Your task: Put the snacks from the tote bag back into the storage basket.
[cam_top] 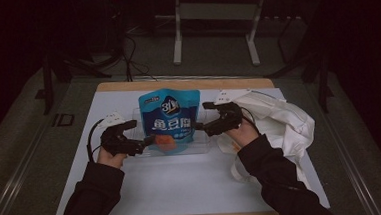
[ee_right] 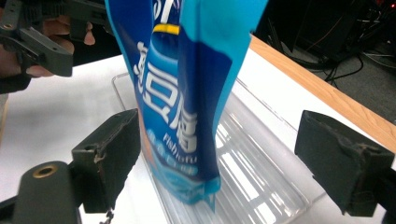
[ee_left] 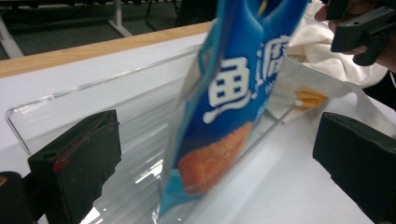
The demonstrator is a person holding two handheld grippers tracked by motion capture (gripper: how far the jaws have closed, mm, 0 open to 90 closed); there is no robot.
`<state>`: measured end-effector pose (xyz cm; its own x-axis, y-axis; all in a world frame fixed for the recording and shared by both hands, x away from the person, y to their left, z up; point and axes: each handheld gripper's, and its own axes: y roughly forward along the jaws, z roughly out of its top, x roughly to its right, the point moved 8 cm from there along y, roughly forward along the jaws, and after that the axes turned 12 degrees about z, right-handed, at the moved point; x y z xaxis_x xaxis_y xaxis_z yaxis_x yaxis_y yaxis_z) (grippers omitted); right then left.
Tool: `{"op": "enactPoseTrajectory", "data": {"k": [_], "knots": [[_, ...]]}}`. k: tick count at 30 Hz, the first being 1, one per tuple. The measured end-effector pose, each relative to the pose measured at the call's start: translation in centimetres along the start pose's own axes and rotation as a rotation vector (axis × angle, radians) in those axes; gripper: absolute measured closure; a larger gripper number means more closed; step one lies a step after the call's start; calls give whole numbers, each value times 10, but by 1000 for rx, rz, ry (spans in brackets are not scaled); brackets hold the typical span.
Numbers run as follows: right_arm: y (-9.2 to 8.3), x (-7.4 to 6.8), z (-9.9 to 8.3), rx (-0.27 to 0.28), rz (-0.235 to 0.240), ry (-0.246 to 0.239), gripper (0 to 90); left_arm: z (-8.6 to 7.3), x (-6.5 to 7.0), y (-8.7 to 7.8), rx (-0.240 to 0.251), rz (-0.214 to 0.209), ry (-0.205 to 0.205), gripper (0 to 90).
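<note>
Left hand-held gripper (cam_top: 148, 140) sits at the left edge of the pouch (cam_top: 170, 119), jaws spread wide, nothing pinched; in the left gripper view the pouch (ee_left: 229, 107) stands between the pads without touching either. Right hand-held gripper (cam_top: 199, 128) is at the pouch's right edge, jaws likewise apart and clear of the pouch (ee_right: 187, 93) in the right gripper view. The blue pouch stands upright in the clear tray (cam_top: 134, 116) at mid-table, leaning slightly, unsupported by either gripper. Judgement: placement of the pouch in the tray looks done and both grips are released; what remains seems to be backing the grippers away and checking the pouch stays up. The white bag (cam_top: 284, 122) lies crumpled just right of the tray on the table (cam_top: 183, 188). Count: two grippers, one pouch, one tray, one bag.
</note>
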<state>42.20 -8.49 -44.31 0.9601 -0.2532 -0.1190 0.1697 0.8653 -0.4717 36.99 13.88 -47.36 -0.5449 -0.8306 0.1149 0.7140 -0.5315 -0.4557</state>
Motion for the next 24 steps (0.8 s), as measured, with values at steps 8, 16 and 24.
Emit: {"op": "enactPoseTrajectory", "data": {"k": [8,16,24], "knots": [[-16,-11,-12,-9,-14,-23,146,-5,12,-15,40,-1,-8,14],[-28,-26,-28,-4,-6,-35,145,-16,30,-25,37,-1,-4,13],[-38,-41,-46,0,-8,-39,145,-30,47,-32,27,-4,-2,14]]}}
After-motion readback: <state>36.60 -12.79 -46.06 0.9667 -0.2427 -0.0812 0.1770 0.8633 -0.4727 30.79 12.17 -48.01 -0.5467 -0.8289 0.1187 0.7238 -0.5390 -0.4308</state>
